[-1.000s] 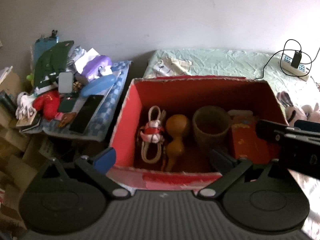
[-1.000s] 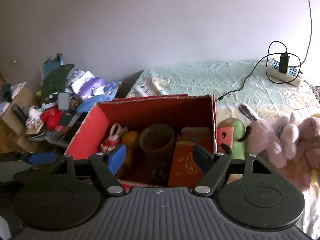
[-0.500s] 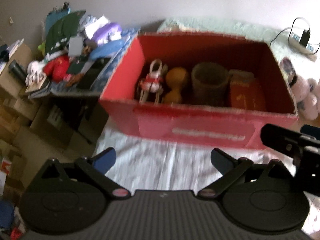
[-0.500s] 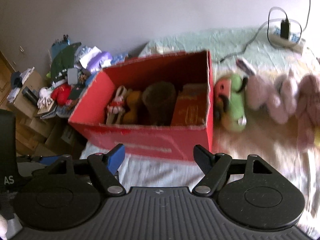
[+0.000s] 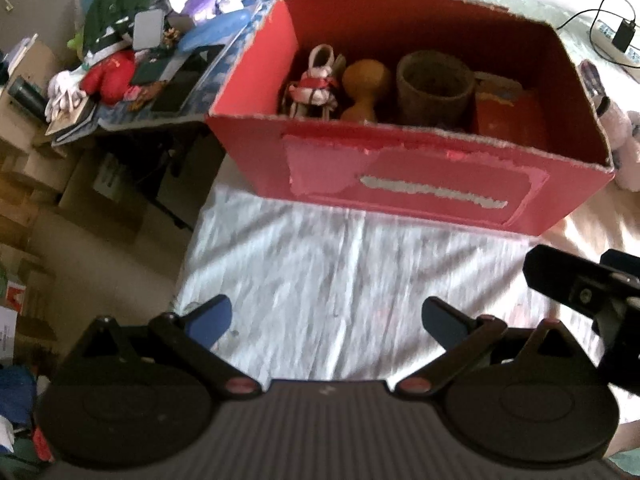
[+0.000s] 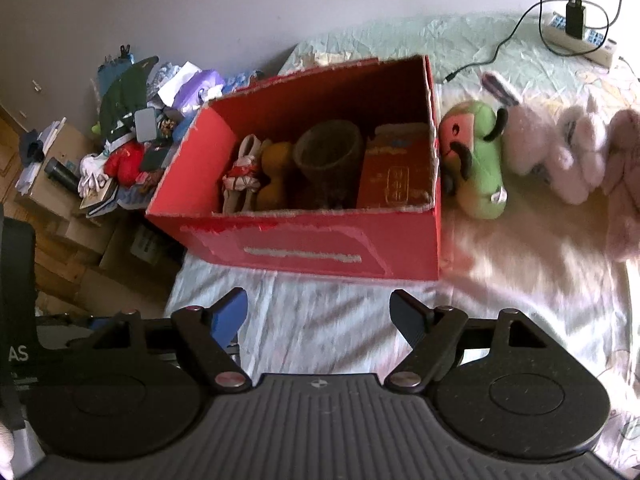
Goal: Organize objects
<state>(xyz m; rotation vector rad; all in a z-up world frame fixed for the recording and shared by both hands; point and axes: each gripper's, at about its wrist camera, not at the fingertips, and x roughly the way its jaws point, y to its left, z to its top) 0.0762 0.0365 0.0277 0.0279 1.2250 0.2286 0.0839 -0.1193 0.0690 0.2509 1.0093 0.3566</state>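
Between the spread jaws of the left gripper (image 5: 326, 318) lies only rumpled white bed sheet (image 5: 340, 272); nothing is held. The right gripper (image 6: 318, 312) also has its jaws wide apart and empty over the same sheet.

At twelve o'clock from both stands a red cardboard box with torn top edges (image 6: 320, 246), a pale patch on its front where a label was peeled away. Inside, in a row, are a cream and red rabbit figure (image 6: 242, 172), a smooth orange-brown gourd (image 6: 276, 178), a rough brown round cup (image 6: 328, 156) and a red rectangular packet with gold print (image 6: 394, 174), too blurred to read.

At one o'clock in the right view, a green and pink plush toy (image 6: 476, 160) touches the box's right wall, with fluffy pink plush rabbits (image 6: 560, 152) beyond it. At ten o'clock sits a heap of clothes and papers on a cluttered tabletop (image 6: 132, 128). White letters "AS" show on a black part (image 6: 18, 354) at the right view's left edge.
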